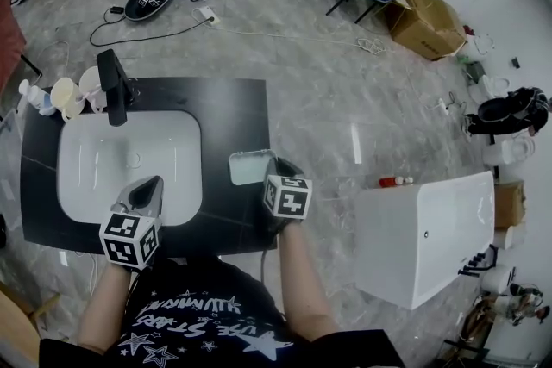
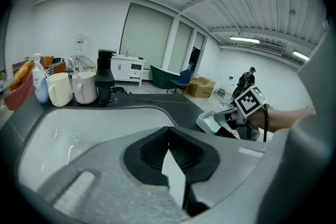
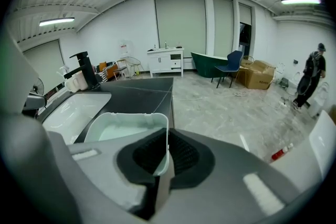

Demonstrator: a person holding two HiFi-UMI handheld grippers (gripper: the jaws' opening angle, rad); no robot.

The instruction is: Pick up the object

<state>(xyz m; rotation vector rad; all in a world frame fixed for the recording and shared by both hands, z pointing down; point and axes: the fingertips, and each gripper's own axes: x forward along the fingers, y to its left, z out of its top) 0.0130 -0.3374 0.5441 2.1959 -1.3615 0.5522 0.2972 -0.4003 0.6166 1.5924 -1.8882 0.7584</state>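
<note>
A pale green rectangular tray (image 1: 248, 167) sits on the black countertop (image 1: 233, 112), just right of the white sink (image 1: 95, 164). My right gripper (image 1: 276, 171) is shut on the tray's near right wall. In the right gripper view that thin wall (image 3: 164, 139) runs between the dark pads of the right gripper (image 3: 167, 145), and the tray (image 3: 123, 127) looks empty. My left gripper (image 1: 153, 187) hangs over the sink's front right corner with its jaws together and nothing in them. The left gripper view shows the left gripper (image 2: 169, 138) closed, with the tray (image 2: 211, 122) far to its right.
A black faucet (image 1: 113, 86), two cups (image 1: 76, 93) and a small bottle (image 1: 32, 96) stand at the sink's far left edge. A white unit (image 1: 427, 233) stands on the floor to the right, with a red bottle (image 1: 395, 181) beside it. A person (image 3: 314, 75) stands far off.
</note>
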